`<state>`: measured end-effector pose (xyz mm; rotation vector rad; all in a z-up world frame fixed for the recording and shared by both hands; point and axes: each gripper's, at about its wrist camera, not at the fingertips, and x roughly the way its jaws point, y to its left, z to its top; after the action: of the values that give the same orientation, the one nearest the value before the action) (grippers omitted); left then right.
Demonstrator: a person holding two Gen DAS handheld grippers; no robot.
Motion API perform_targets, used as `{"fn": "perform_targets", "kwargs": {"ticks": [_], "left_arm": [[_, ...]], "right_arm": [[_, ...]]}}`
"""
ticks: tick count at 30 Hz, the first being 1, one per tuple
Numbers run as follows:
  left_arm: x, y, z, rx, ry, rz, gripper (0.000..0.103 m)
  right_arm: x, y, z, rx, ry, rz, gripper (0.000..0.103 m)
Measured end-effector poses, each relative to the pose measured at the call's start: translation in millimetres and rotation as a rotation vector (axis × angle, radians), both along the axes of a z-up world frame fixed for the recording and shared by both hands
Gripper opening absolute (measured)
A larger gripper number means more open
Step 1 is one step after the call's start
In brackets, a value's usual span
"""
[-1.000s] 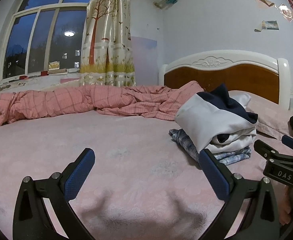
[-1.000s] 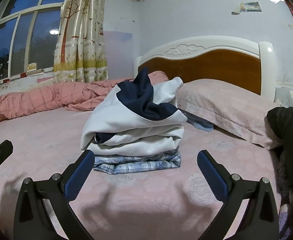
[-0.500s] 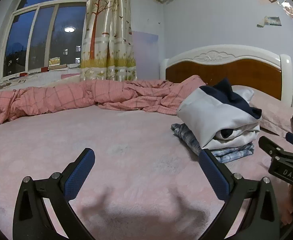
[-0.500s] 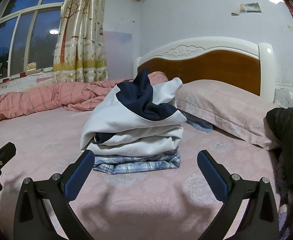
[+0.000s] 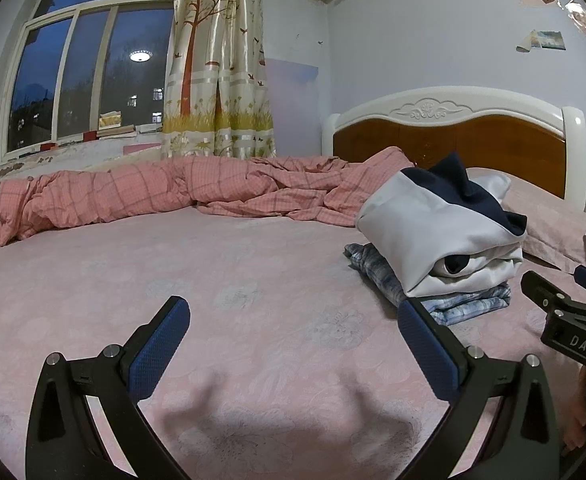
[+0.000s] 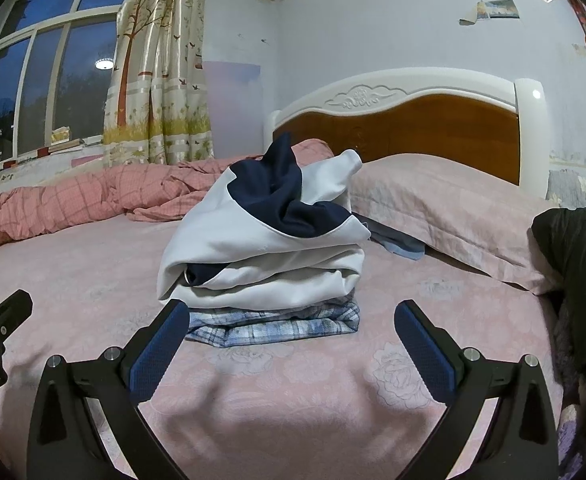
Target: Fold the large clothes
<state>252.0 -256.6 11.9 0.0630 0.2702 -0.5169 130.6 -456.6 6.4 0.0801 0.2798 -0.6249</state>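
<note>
A folded white-and-navy garment (image 6: 265,248) sits on top of a folded blue plaid garment (image 6: 277,326), the two forming one stack on the pink bedsheet (image 5: 233,280); everything else is placed here against that stack. The right gripper (image 6: 293,344) hovers just in front of the stack, its blue-padded jaws spread wide and holding nothing, with the left finger's tip overlapping the plaid garment's near edge in the right wrist view, though contact cannot be told. The left gripper (image 5: 293,338) is to the left of the stack over bare sheet, its jaws equally wide apart and empty; its right finger overlaps the plaid garment's near corner in the left wrist view. Behind the stack lies a pink pillow (image 6: 445,208) against the wooden headboard (image 6: 413,128), with a bit of blue cloth (image 6: 401,246) showing between pillow and stack. A rumpled pink checked quilt (image 5: 165,196) runs along the far side of the bed to the left of the stack, below the window (image 5: 89,80) and patterned curtain (image 5: 217,76). To the right of the stack a dark garment (image 6: 577,280) is heaped at the bed's edge.
</note>
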Motion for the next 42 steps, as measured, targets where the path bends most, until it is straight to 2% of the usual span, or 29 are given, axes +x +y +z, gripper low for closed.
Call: {"fn": "perform_targets", "kwargs": {"ticks": [18,28,42], "left_arm": [[1.2,1.2,-1.0,0.006,0.007,-0.001,0.103],[-14.1,-11.5,0.1,0.066,-0.071,-0.019,0.103],[-2.6,-3.7,-0.5,0.022,-0.009,-0.012,0.103]], "right_arm": [[0.3,2.1,-0.6,-0.002,0.005,-0.009,0.103],[0.4,1.4,-0.4,0.0,0.005,-0.009,0.103],[0.1,2.5,-0.4,0.0,0.006,-0.01,0.103]]}}
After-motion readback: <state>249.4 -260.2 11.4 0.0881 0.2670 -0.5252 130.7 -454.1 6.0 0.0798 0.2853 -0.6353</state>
